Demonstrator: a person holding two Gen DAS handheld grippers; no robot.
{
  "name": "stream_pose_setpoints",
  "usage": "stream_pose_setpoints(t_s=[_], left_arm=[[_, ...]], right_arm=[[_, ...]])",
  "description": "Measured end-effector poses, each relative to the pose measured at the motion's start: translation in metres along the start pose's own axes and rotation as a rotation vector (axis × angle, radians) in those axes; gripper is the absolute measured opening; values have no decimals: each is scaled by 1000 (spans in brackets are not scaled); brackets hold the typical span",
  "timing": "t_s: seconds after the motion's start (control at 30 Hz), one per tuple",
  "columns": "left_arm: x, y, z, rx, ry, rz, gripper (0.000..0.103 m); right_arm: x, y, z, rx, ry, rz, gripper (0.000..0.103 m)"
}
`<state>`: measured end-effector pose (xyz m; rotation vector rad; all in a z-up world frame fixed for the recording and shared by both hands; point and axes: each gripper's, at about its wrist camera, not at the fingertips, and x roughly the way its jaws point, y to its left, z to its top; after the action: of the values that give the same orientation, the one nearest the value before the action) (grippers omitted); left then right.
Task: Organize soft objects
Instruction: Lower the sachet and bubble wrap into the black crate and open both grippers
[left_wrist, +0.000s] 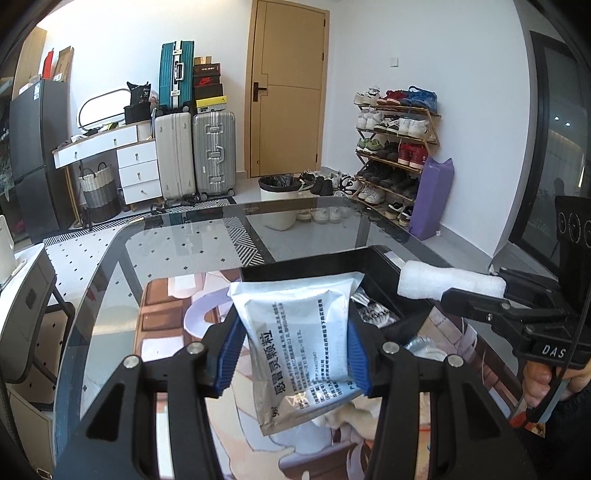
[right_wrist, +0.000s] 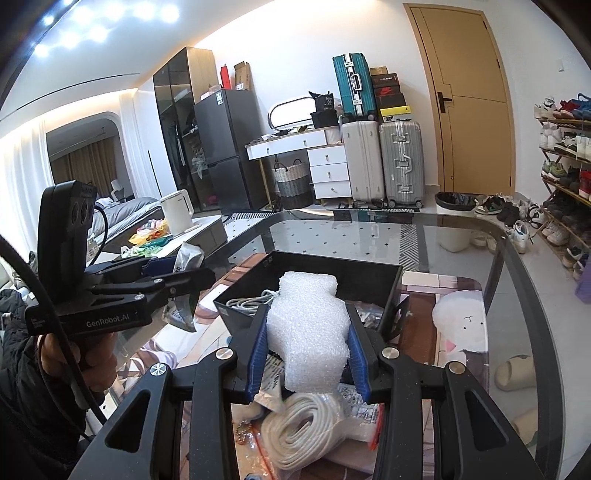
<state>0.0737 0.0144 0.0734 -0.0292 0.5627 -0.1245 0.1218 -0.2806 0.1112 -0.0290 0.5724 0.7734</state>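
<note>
Left claw (left_wrist: 291, 350) grasping sachet (left_wrist: 299, 339), right claw (right_wrist: 306, 354) clenched on foam (right_wrist: 308, 332), both above black bin (right_wrist: 391, 280) holding white cable (right_wrist: 251, 301) and small packets on glass table (right_wrist: 461, 236)

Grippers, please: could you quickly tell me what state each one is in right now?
Left gripper: closed on the silver medicine sachet.
Right gripper: closed on the white foam piece.

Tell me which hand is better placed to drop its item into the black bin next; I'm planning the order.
Probably right: its gripper holds the white foam piece right at the black plastic bin. The left gripper holds the silver foil sachet short of it.
</note>
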Motion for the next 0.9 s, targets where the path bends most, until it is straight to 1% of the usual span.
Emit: stream_pose_setpoints(t_s=[0.2,0.67,0.9], left_arm=[[16,4,7,-19,2,19,49],[46,11,16,-35,13,10,50],[61,8,19,-20,29,9,50]], right_arm=[[9,-6,7,-1,1,-21,39],[33,-18,19,-3,10,-43,39],[48,-23,22,-13,24,-45,39]])
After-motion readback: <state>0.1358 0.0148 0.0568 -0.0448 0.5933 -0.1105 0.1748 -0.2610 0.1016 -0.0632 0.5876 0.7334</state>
